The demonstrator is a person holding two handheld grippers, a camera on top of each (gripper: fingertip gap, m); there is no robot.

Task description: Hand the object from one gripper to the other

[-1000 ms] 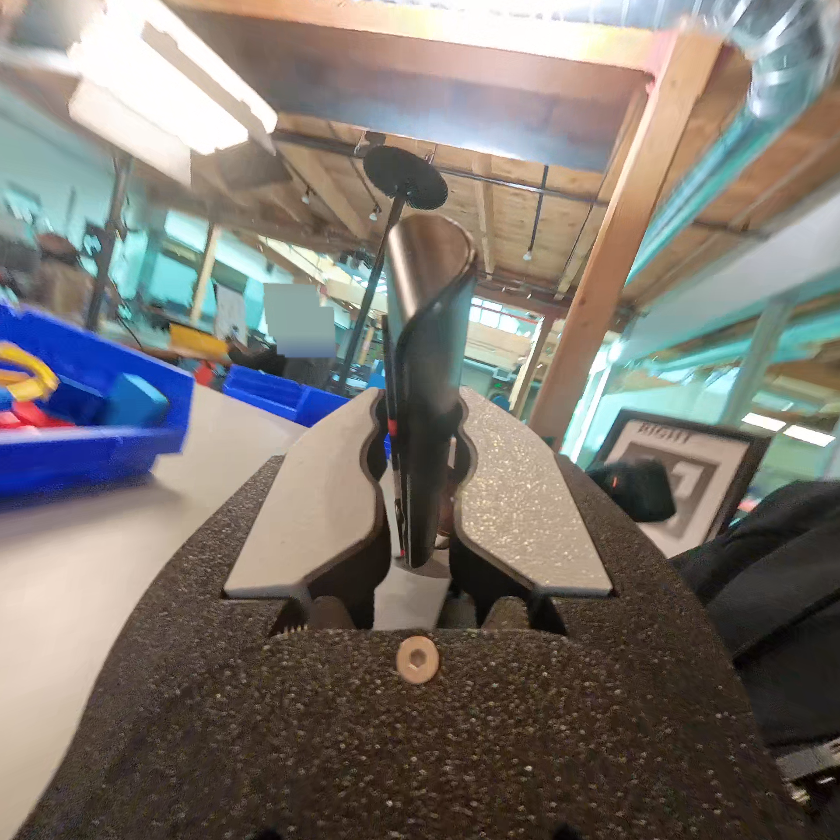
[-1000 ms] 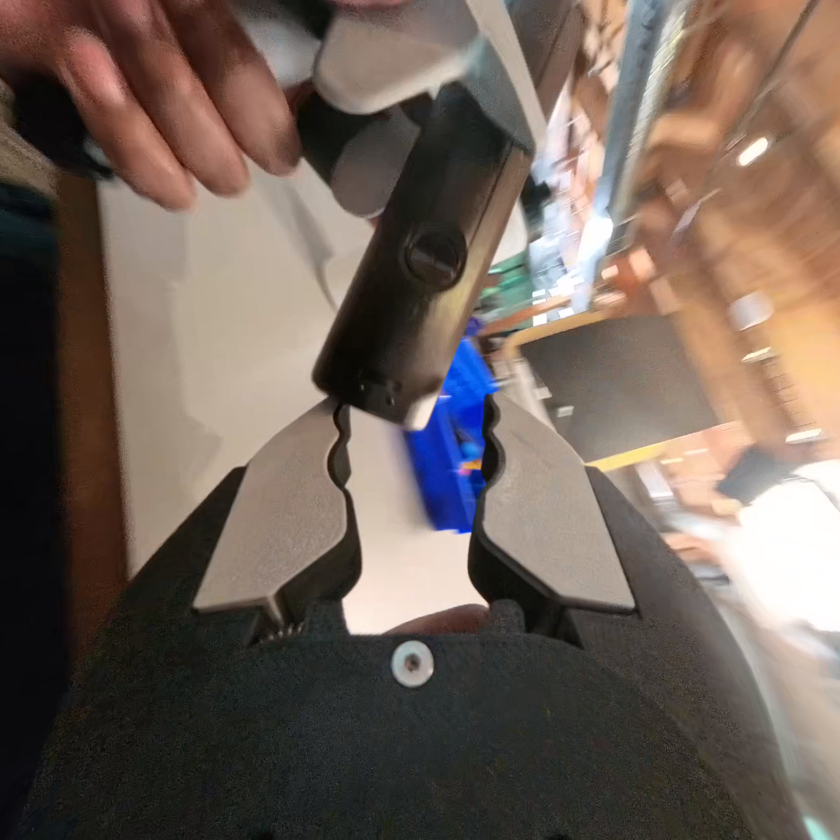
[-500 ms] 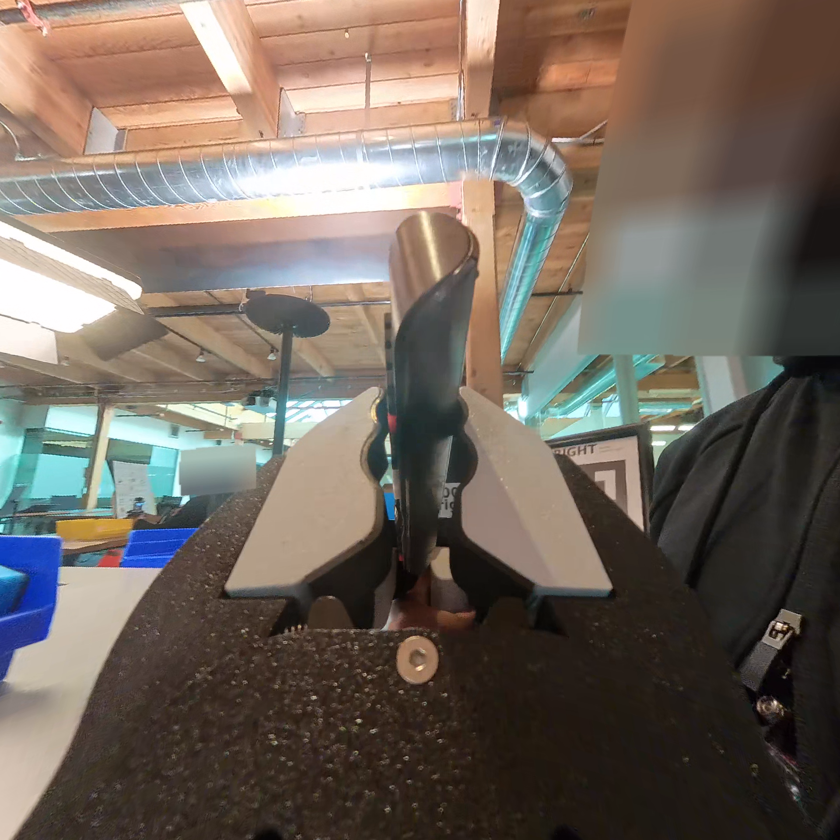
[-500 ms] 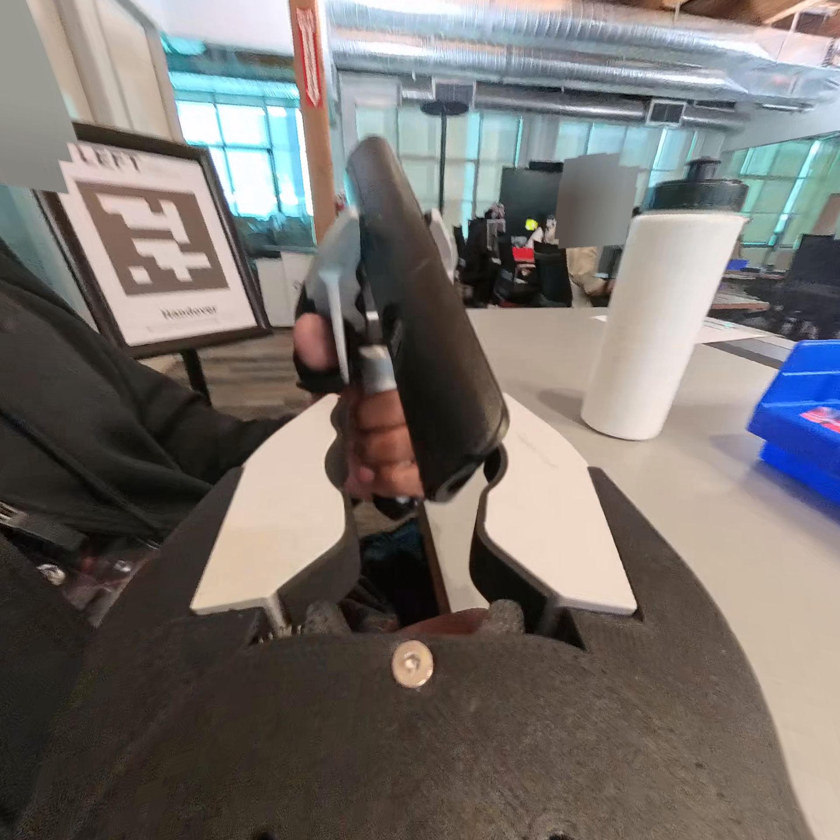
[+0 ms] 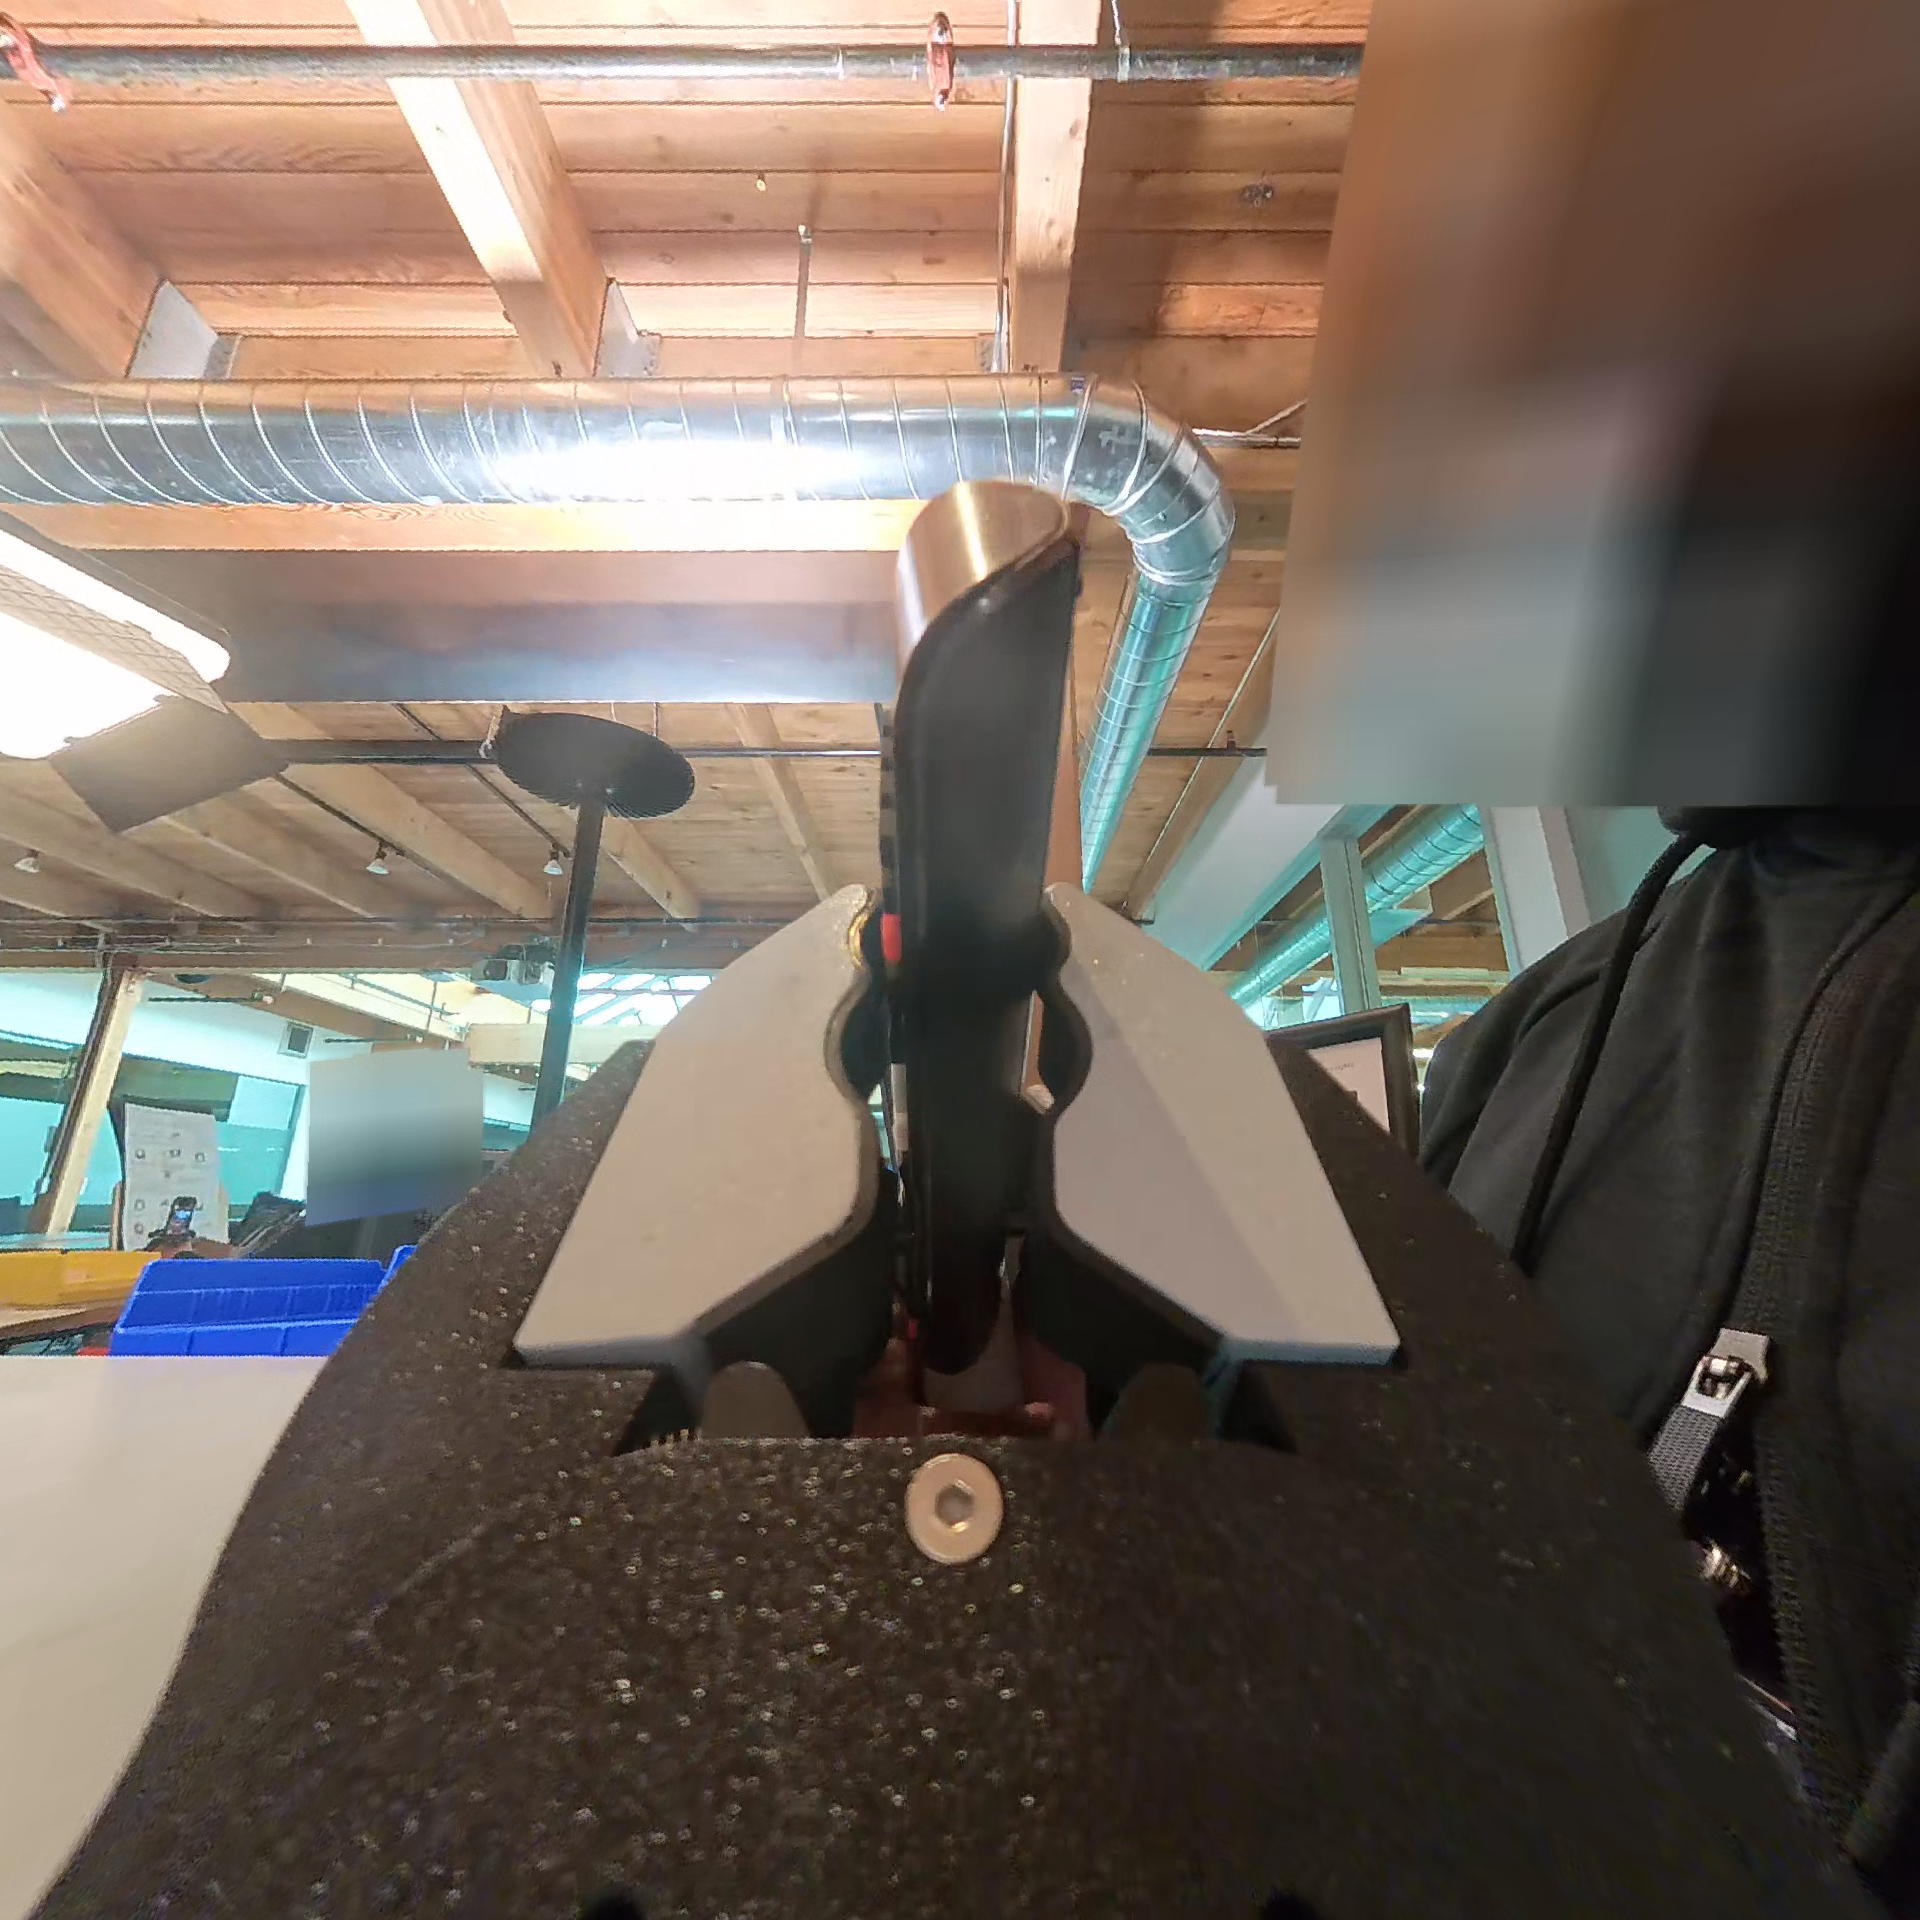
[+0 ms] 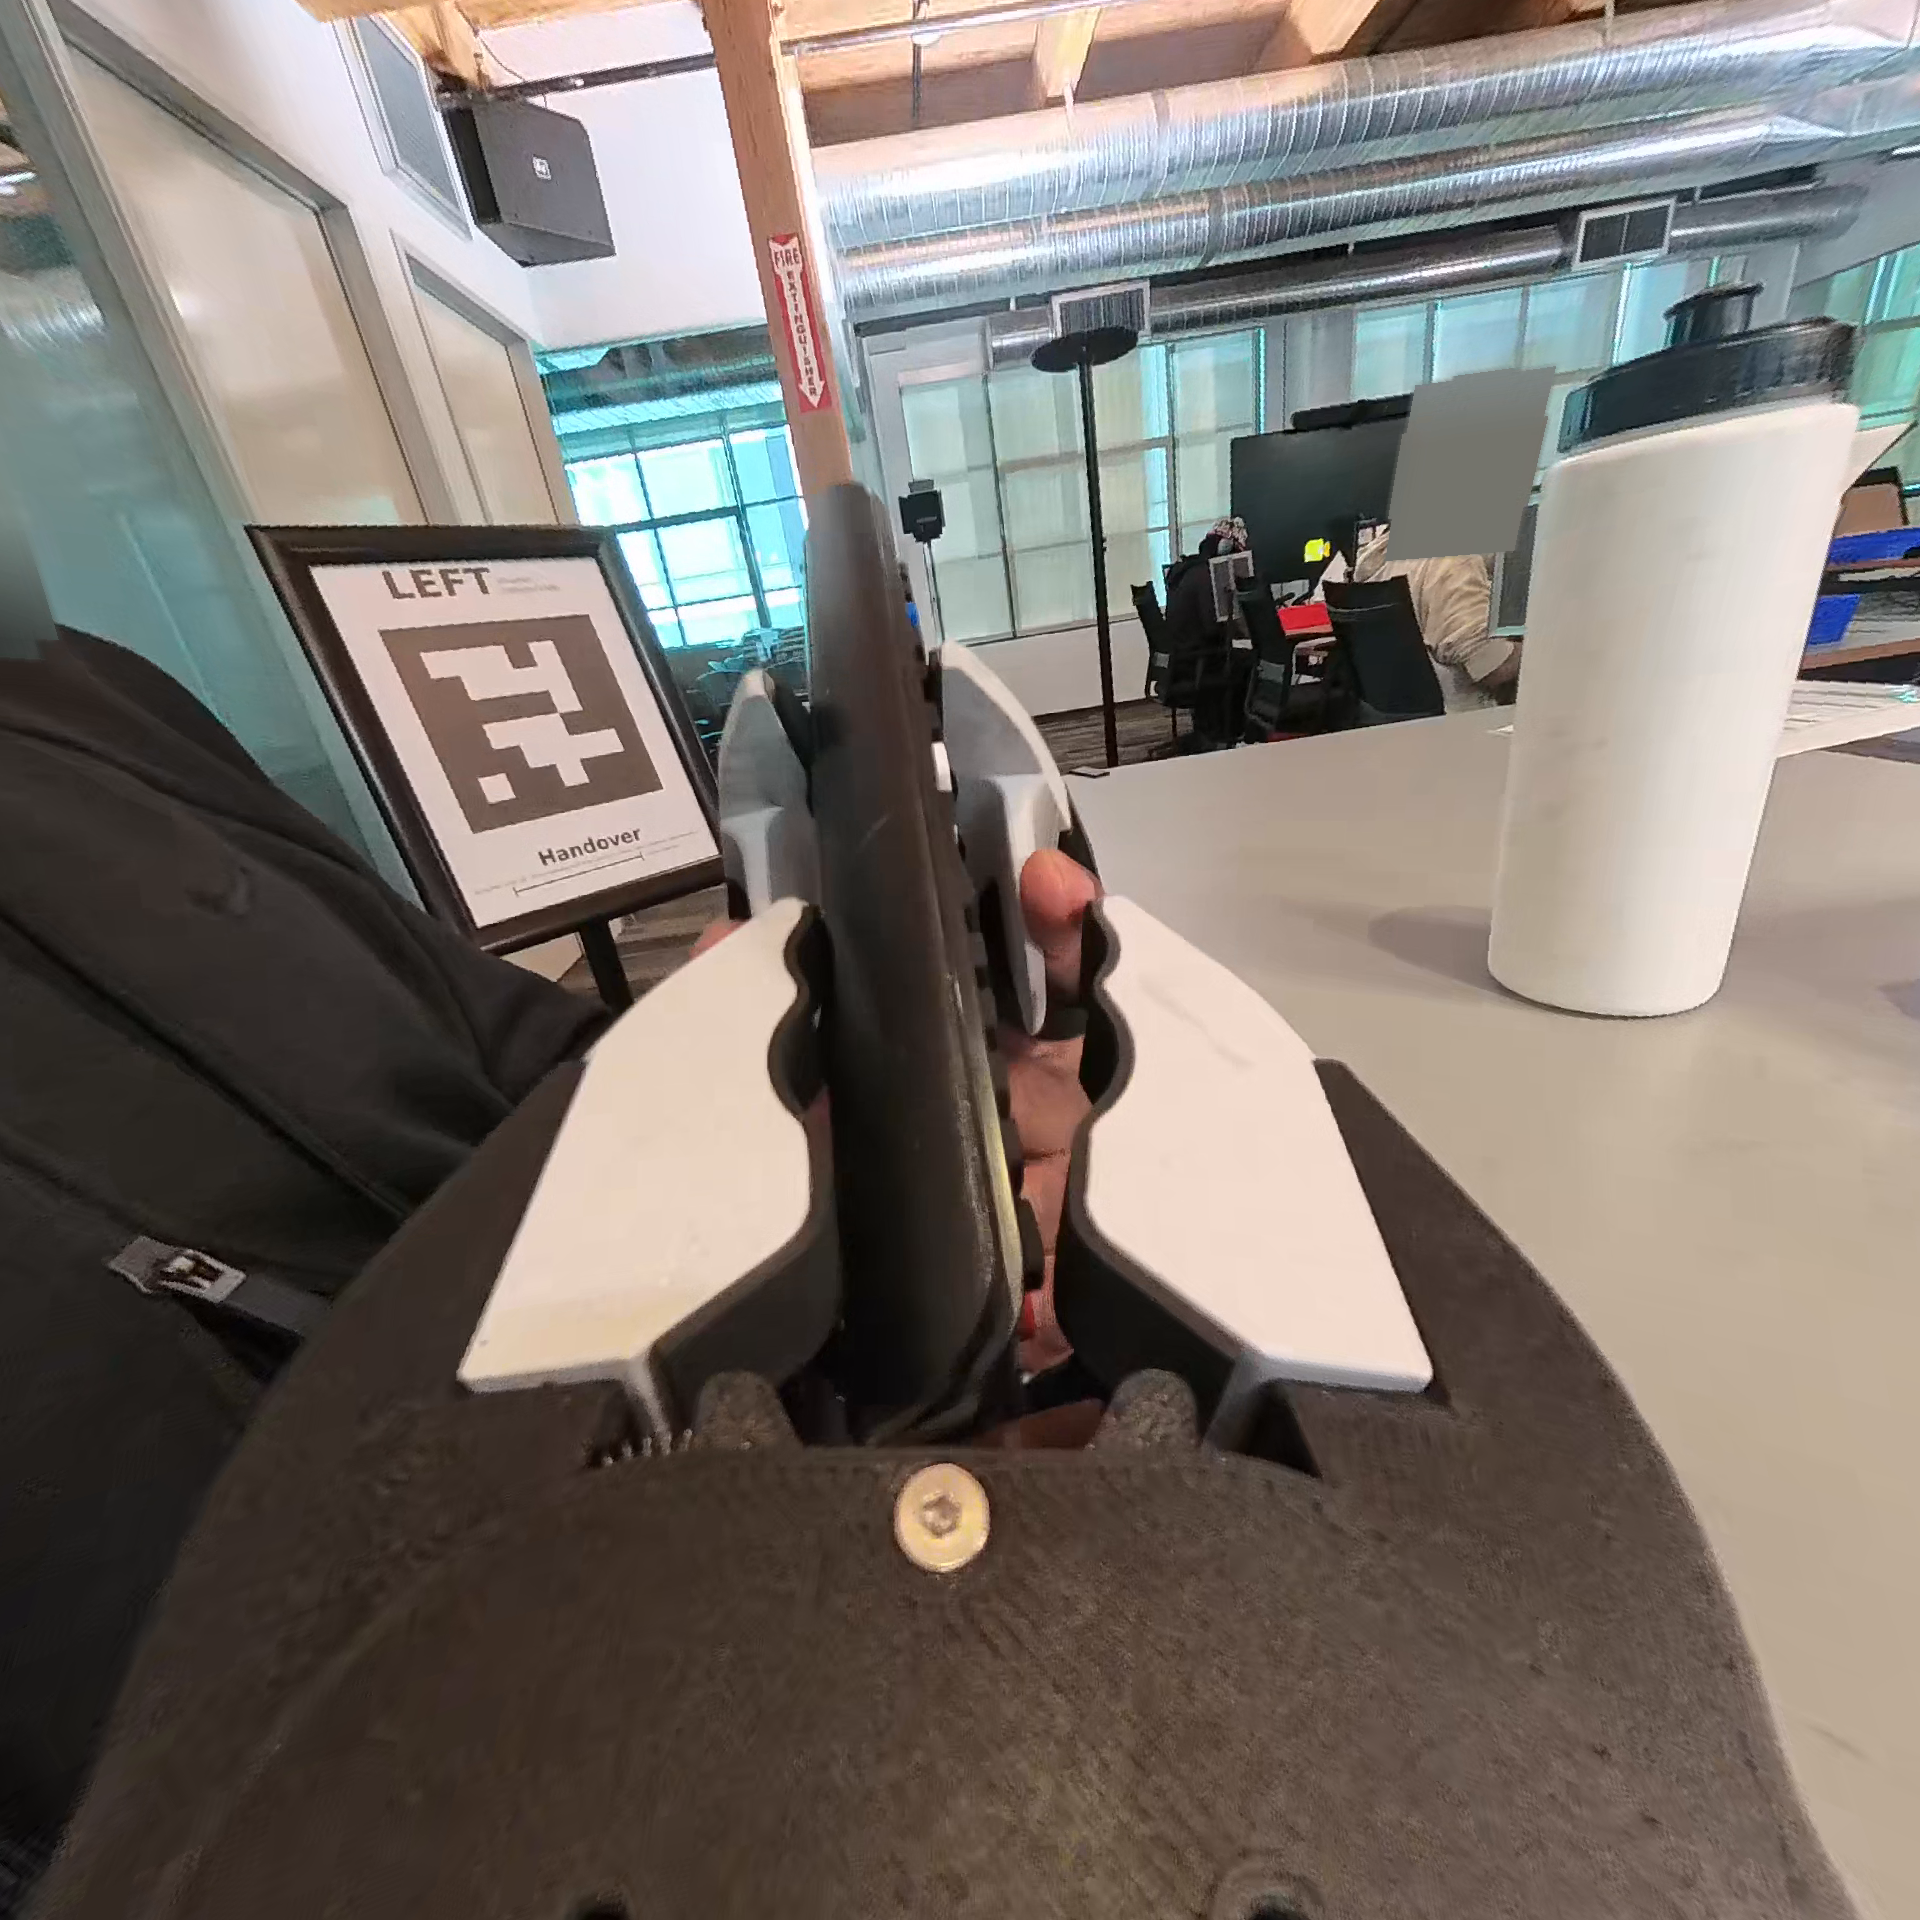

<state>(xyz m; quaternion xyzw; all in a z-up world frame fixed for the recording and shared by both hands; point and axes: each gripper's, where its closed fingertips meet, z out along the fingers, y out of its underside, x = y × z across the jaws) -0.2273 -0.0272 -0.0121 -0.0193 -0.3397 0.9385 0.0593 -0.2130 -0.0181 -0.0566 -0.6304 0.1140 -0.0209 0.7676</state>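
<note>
Jaws of the left gripper [image 5: 956, 935] are clamped on the black tool [image 5: 977, 779], which stands upright out of them; no brand shows on it in the left wrist view. In the right wrist view the right gripper [image 6: 951, 935] straddles the tool's other end above the desk [image 6: 1558, 1143], jaws parted with a gap on one side, so it should close squarely and firmly before the left lets go. A framed sign [image 6: 509, 717] and a red sticker [image 6: 798, 322] carry print; the tool shows none.
</note>
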